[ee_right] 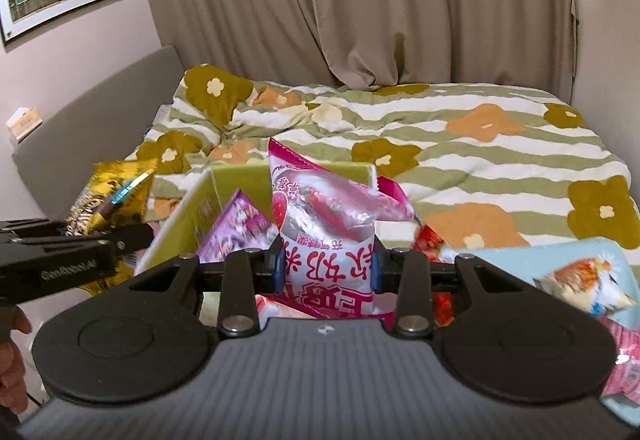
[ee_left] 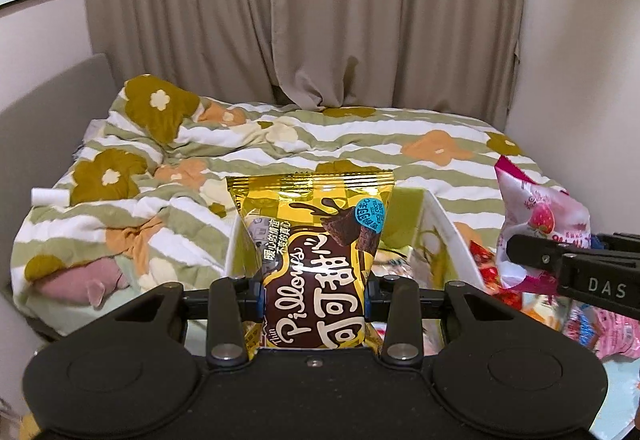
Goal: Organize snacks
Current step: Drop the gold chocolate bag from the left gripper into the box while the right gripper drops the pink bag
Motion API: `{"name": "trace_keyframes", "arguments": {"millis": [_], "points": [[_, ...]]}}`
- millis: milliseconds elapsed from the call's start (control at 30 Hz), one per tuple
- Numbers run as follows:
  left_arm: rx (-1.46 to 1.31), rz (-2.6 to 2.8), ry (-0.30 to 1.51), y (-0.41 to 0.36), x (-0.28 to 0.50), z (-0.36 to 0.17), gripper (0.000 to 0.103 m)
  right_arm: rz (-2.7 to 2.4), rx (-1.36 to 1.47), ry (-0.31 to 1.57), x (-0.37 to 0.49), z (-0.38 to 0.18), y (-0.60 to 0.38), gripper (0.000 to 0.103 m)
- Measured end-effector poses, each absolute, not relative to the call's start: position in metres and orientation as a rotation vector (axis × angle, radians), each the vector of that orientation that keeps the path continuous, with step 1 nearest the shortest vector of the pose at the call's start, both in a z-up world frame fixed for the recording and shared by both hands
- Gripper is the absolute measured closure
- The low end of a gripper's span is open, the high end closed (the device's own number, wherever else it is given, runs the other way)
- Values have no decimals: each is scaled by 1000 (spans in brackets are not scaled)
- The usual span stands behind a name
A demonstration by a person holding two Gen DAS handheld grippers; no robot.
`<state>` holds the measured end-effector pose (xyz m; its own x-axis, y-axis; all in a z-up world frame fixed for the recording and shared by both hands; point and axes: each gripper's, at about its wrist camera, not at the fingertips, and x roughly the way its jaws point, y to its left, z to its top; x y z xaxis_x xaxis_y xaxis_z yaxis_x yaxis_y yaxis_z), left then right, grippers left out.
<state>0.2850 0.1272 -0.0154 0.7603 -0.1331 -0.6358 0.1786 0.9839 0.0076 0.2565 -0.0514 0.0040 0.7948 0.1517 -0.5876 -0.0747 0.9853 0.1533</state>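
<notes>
Above a white-walled box with a green lining, the left gripper was clamped on a glossy gold-and-brown foil snack bag, puffed like a pillow with a crimped top seal, held upright. Beside it, the right gripper pinched a shiny pink-and-white strawberry packet, crinkled and bulging, its printed characters upside down in the right wrist view. Both bags hung over the box, just beside each other. Inside the box lay one purple packet and several red wrappers, too jumbled to count. One pale blue packet lay to the right of the box. Behind stretched a bed with a soft rumpled quilt, striped green and white with flower shapes, and pleated beige curtains.
</notes>
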Motion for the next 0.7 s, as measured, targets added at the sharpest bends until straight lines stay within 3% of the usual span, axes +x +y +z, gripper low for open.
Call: {"name": "trace_keyframes", "arguments": {"millis": [533,567,600,667,700], "points": [[84,-190,801,132,392,-59,58,94,108,722,353,-22,-27,51],[80,-192,807,132,397,-61,53,95,106,727,357,-24,-28,51],[77,-197,814,131,400,-63,27,96,106,732,361,-27,-29,51],[75,-183,811,132,404,-66,0,99,107,744,370,-32,-29,51],[70,-176,800,133,402,-66,0,101,108,750,373,-34,-30,51]]}}
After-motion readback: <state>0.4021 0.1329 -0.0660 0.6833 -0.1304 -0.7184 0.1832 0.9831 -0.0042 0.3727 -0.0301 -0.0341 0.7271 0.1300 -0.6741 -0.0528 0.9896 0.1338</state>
